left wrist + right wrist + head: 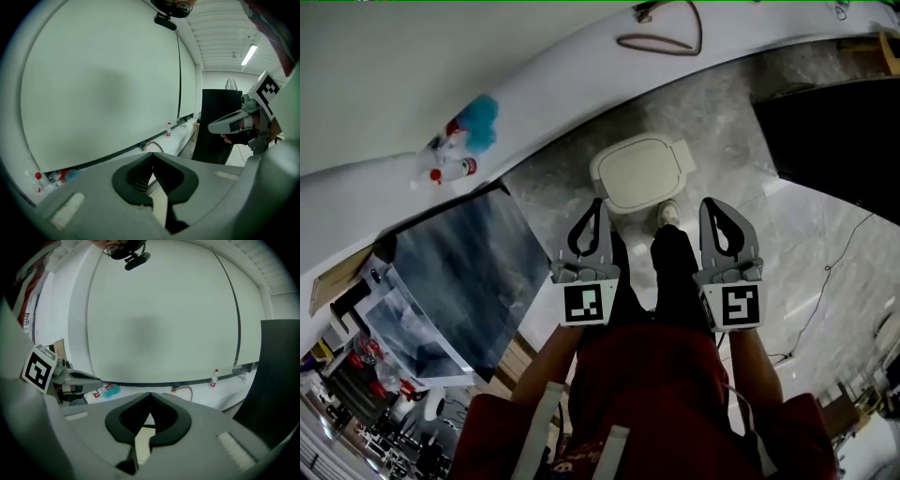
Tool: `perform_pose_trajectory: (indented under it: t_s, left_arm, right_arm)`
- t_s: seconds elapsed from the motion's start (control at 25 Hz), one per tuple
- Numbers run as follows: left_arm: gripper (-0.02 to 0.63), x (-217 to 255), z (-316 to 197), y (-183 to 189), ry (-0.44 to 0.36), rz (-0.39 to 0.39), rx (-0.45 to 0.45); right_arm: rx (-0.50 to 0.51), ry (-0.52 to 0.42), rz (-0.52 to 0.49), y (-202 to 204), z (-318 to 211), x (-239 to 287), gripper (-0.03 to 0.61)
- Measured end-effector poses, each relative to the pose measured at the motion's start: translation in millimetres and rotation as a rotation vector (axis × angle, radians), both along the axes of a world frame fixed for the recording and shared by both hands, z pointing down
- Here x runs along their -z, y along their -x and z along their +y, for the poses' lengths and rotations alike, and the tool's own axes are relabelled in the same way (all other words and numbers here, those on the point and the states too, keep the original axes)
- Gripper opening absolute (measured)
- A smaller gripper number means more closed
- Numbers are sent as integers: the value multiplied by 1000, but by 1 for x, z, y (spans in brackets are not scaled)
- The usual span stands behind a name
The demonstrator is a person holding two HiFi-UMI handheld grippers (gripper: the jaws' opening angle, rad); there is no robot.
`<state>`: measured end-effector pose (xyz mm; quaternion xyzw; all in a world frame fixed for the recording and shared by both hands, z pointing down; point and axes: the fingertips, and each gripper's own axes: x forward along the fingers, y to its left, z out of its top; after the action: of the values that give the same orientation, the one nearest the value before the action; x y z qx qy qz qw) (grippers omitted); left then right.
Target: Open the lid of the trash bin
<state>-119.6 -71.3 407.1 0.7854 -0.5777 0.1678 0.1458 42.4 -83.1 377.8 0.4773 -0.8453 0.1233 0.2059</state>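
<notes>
**A:** When you look down through the head view, where is the trash bin (642, 178)?

**B:** On the grey floor (722, 122) by the white ledge (534, 84). Its cream lid (644, 169) is down flat, just ahead of the person's shoe (668, 214). The left gripper (598, 202) and right gripper (709, 201) are held either side of the legs, both pointing toward the bin.

**A:** And the claws?

**B:** Each pair of tips is together, with nothing in them. The left tip sits at the lid's near corner in the picture, but I can't tell contact from there.

**A:** What about the left gripper view?

**B:** The left gripper (152, 154) has its tips meeting, and only a hollow gap lies behind them. Past them is the white wall, with a bottle (168, 129) on the ledge. The right gripper (212, 127) shows off to the side.

**A:** The right gripper view?

**B:** It's the same. The right gripper (150, 393) is pressed closed on nothing. The left gripper (98, 379) is alongside, with a bottle (214, 378) on the ledge beyond.
</notes>
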Motion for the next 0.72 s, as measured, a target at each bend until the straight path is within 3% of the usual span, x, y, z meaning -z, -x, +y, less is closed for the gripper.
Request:
perform_pose_trajectory:
  t_s: [0.2, 0.72]
  left_arm:
    - [5, -47, 4, 9, 56, 12, -14]
    - [5, -193, 27, 27, 192, -73, -78]
  right_arm:
    - [2, 54, 9, 19, 9, -30, 2]
    - [36, 189, 86, 29, 38, -133, 2]
